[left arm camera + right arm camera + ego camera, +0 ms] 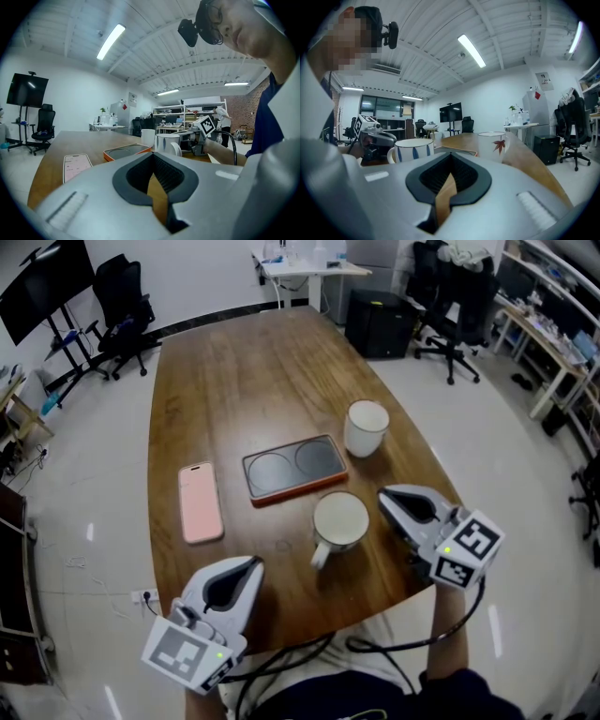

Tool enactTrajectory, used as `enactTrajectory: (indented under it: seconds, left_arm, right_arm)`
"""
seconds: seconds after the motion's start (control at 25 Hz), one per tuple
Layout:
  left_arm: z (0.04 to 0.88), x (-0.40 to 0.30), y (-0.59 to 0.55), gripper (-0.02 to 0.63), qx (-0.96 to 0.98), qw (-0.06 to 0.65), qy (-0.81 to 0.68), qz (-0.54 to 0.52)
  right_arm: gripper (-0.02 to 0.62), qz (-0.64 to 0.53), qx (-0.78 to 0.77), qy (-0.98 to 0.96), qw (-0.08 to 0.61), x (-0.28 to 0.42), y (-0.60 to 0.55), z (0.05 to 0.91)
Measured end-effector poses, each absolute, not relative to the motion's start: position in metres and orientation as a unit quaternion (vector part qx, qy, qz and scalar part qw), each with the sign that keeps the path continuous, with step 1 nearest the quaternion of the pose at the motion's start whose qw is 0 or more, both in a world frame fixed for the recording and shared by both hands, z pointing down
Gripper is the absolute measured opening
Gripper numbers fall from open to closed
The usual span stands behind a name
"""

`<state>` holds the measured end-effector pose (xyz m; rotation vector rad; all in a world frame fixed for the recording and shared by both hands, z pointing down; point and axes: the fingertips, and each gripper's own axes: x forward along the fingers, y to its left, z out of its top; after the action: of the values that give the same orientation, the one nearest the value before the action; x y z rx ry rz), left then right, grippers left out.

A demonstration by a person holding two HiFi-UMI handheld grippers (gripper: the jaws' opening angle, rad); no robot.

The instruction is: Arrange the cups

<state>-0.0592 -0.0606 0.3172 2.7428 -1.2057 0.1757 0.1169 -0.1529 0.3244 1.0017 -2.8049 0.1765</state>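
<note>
Both tongs are closed and empty, with nothing between the jaws in either gripper view. The left gripper (pixel 251 563) sits on the near side of the tray, off its left corner. The right gripper (pixel 386 495) is off the tray's near right corner.

The white ceramic mug with blue dashes and a side handle (pixel 339 519) stands upright just beside the near long edge of the dark rectangular tray with an orange rim and two round recesses (pixel 272 471). Its handle points back toward the person. Both recesses are bare. A pink smartphone (pixel 201 502) lies flat just left of the tray. The taller white cup with a red leaf print (pixel 366 427) stands upright just off the tray's far right corner. Everything is on the brown wooden oval table (pixel 244 371).

My judgement is that no cup has been placed yet and the step in hand is the first pick. To do it well:
- Open the right jaws before closing in.
- Take the mug by the rim or wall rather than the rounded handle.
- Keep it level, lift it clear of the orange rim, and centre it over a recess before letting go.
- Approach the leaf cup from the right so the tray isn't nudged.
- Keep the left gripper away from the phone.
</note>
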Motion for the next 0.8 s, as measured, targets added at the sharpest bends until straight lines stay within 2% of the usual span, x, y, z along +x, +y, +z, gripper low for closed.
enactTrajectory:
  seconds: [0.8]
  left_arm:
    - [0.3153, -0.06, -0.0599, 0.003, 0.911, 0.071, -0.402, 0.061]
  right_arm:
    - [0.011, 0.057, 0.333, -0.938, 0.079, 0.1158, -0.1529, 0.3216]
